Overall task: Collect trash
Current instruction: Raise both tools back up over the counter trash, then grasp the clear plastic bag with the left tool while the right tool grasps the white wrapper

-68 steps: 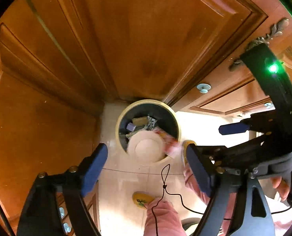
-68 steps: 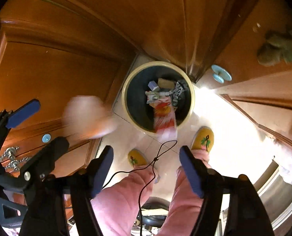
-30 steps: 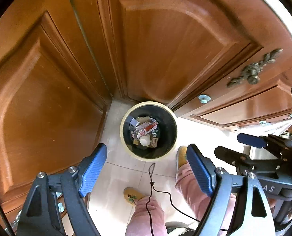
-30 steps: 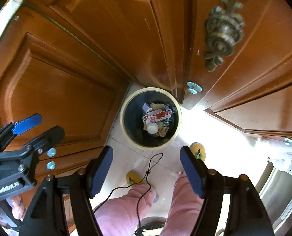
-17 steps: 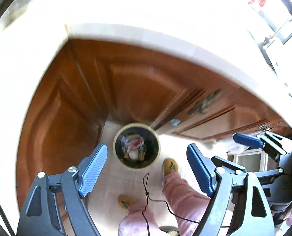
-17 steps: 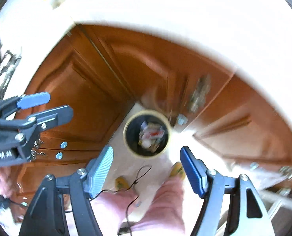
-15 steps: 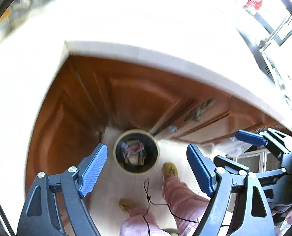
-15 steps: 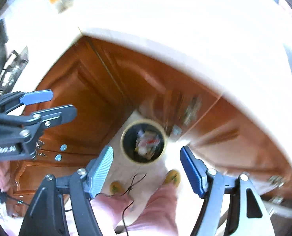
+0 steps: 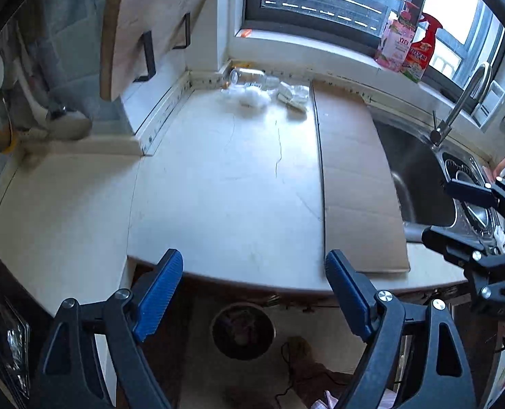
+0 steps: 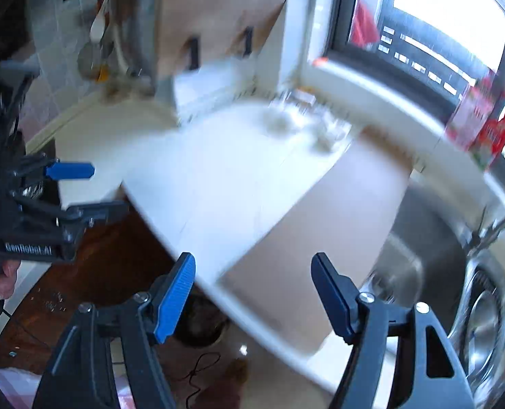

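Observation:
My left gripper [image 9: 254,293] is open and empty above the front edge of the white countertop [image 9: 225,177]. At the counter's back lie a clear plastic bottle [image 9: 249,75], a crumpled white wad [image 9: 249,95] and a pale wrapper [image 9: 295,97]. The round trash bin [image 9: 242,332] stands on the floor below the counter edge. My right gripper [image 10: 252,293] is open and empty over the counter's front; its view is blurred. The trash shows there as a pale smear [image 10: 300,122], and the bin [image 10: 201,327] is partly hidden. The right gripper also shows at the right of the left wrist view [image 9: 473,218].
A flat cardboard sheet [image 9: 354,177] covers the counter next to the steel sink [image 9: 419,177] with its faucet [image 9: 456,102]. Two bottles [image 9: 409,46] stand on the window sill. A cutting board [image 9: 143,24] leans at the back left. Utensils hang on the left wall.
Both grippers have risen from over the bin and tilted up; the views now show the countertop instead of the cabinet doors and floor. Both stay open and empty.

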### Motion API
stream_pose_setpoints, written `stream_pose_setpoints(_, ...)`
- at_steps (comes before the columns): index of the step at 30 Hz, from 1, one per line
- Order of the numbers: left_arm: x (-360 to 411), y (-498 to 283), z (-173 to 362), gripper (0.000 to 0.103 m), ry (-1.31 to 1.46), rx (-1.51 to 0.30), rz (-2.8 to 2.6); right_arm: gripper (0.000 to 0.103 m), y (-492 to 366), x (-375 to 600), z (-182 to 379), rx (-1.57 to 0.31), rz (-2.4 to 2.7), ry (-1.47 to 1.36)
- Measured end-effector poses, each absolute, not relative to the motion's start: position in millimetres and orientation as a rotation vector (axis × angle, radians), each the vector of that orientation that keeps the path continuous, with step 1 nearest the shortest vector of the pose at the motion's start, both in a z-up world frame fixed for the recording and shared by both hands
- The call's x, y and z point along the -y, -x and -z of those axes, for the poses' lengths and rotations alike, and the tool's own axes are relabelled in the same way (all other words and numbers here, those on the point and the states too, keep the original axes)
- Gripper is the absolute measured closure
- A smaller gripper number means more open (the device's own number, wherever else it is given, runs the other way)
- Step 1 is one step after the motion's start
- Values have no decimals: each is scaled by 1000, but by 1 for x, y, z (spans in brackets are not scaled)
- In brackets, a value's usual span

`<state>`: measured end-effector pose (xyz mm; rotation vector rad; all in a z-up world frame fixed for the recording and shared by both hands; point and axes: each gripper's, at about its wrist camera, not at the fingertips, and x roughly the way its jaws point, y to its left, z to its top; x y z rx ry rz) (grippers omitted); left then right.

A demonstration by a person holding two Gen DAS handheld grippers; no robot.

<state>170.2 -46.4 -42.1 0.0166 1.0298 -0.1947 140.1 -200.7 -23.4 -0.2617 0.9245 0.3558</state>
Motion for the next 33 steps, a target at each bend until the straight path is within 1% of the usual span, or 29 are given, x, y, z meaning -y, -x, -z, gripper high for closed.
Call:
stream_pose_setpoints(4, 62, -215, 9, 17, -17, -995, 188, 32, -197, 222, -16, -879, -362, 252)
stream_pose_setpoints(6, 74, -238, -2, 16, -33, -974, 177, 32, -225, 229, -30, -886, -379, 224)
stream_pose_setpoints(9, 95, -281, -13, 15, -66, -950, 160, 32, -275, 248, -38, -912, -390, 172)
stream_pose_setpoints(12, 112, -327, -12, 15, -100, -934, 144, 32, -330, 267, -32, -945, -376, 118)
stream_pose_setpoints(18, 128, -423, 21, 15, -83, -963, 111, 32, -429, 295, 10, -1017, -342, -55)
stream_pose_setpoints(23, 123, -491, 69, 15, 9, -1026, 69, 32, -487, 300, 64, -1082, -306, -123)
stream_pose_setpoints(26, 118, -516, 95, 15, 69, -1061, 37, 32, -508, 298, 90, -1106, -300, -134)
stream_pose_setpoints(28, 117, -529, 113, 17, 103, -1085, 19, 33, -519, 297, 105, -1119, -307, -151)
stream_pose_setpoints(31, 118, -542, 135, 18, 126, -1104, -13, 36, -532, 292, 124, -1136, -316, -165)
stream_pose_setpoints(33, 117, -548, 145, 18, 149, -1115, -27, 39, -539, 288, 136, -1149, -320, -161)
